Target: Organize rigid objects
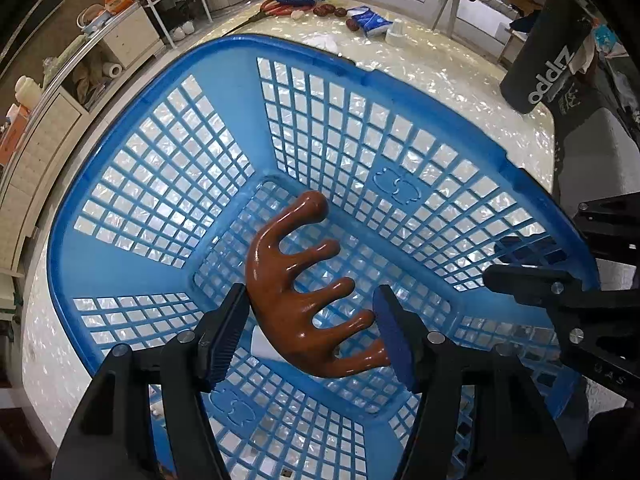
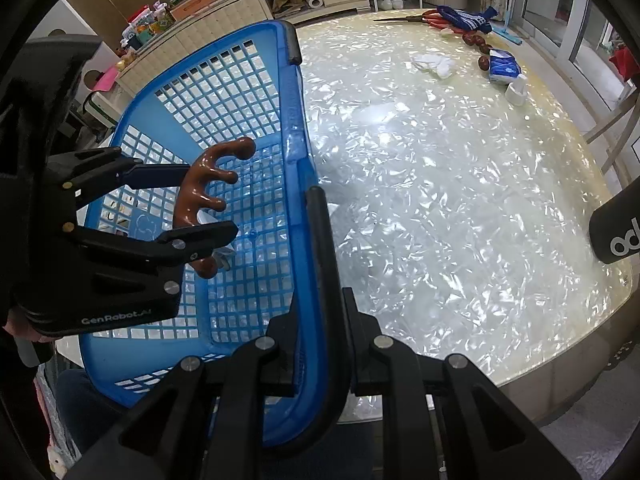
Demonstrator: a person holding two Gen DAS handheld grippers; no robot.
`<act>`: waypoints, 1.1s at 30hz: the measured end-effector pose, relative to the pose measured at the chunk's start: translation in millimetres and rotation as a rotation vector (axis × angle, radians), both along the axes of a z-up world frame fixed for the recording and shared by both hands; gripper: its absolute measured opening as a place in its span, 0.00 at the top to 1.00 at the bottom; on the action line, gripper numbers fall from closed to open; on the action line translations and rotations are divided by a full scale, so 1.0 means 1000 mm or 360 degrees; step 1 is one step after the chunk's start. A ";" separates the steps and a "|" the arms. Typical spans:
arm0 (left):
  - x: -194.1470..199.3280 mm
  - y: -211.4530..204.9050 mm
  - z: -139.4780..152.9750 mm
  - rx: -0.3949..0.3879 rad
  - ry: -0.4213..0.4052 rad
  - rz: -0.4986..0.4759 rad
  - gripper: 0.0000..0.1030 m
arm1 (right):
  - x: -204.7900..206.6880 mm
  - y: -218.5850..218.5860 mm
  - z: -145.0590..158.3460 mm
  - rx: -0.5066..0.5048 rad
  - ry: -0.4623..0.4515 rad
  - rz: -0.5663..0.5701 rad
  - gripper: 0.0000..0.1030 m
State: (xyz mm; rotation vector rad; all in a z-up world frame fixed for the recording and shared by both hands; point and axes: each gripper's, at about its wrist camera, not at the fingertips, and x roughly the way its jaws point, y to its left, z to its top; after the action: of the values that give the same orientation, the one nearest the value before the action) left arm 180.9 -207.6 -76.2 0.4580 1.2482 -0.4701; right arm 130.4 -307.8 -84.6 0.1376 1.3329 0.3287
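The left tool [image 1: 310, 328] is clamped on a glossy brown wooden massager [image 1: 296, 280] with five rounded prongs: one pad presses the curved back of the piece, the other meets the tips of its nearest prongs, and the prongs fan out to the right in the left wrist view. The massager hangs inside the blue plastic basket [image 1: 120, 256], above its latticed floor and clear of the walls; whether it touches the floor cannot be told. A small white thing [image 1: 262, 344] lies on the basket floor just beneath it. The right tool [image 2: 320, 264] is closed tight on the basket's near right rim, its fingers straddling the blue wall with a black handle strip [image 2: 320, 240] between them. The basket stands on the table [image 2: 440, 208], whose top has a pearly, shimmering surface. At the far edge of the table, well apart from the basket, lie red-handled scissors [image 2: 420, 19], a blue-and-white cloth [image 2: 466, 19], several dark round pieces [image 2: 476, 42], a blue tissue pack [image 2: 504, 68] and a small white holder [image 2: 516, 92].
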 end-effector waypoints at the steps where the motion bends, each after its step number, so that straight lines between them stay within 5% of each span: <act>1: 0.001 -0.001 -0.001 0.0011 0.0001 0.0009 0.34 | 0.000 0.000 0.000 0.0004 0.0000 0.0000 0.85; 7: 0.006 0.001 0.008 0.0029 -0.0050 0.0034 0.17 | -0.002 -0.001 0.000 0.0019 -0.0004 0.0004 0.85; 24: -0.004 0.059 0.103 0.0008 -0.0309 0.0165 0.16 | 0.002 0.000 -0.002 0.0003 0.0003 0.0011 0.85; 33: -0.025 0.138 0.134 -0.0040 -0.0354 0.0474 0.16 | 0.002 0.001 0.000 -0.0008 0.0000 0.0024 0.85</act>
State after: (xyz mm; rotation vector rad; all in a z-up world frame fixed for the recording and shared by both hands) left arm 156.3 -69.7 57.4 0.2872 1.0714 -0.1761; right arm 132.3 -306.8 -84.8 0.1230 1.3350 0.3380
